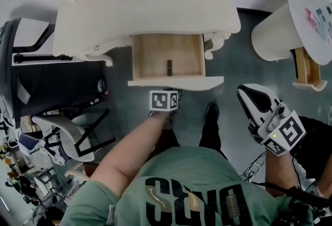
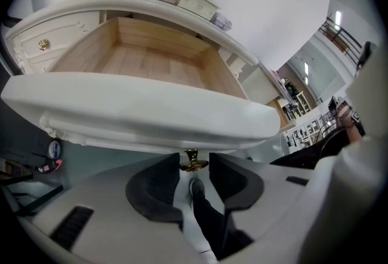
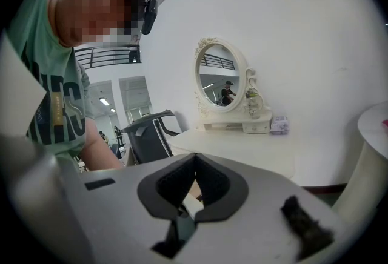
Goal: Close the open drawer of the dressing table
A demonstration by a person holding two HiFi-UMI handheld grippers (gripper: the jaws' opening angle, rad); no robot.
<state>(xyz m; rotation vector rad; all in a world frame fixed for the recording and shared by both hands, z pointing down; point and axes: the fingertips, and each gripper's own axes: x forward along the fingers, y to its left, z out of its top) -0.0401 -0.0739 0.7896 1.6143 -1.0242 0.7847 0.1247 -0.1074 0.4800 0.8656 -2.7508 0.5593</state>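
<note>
Nothing is closed yet: the drawer [image 1: 167, 59] stands pulled well out of the bench [image 1: 145, 17]. Your left gripper [image 2: 194, 158] has its fingers spread either side of the brass knob [image 2: 193, 165]; your right gripper [image 3: 195, 163], fingers pressed together, holds nothing. The push remains.

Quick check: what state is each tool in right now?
Left tool: jaws flank the drawer knob; grip cannot be told.
Right tool: closed, empty.
</note>
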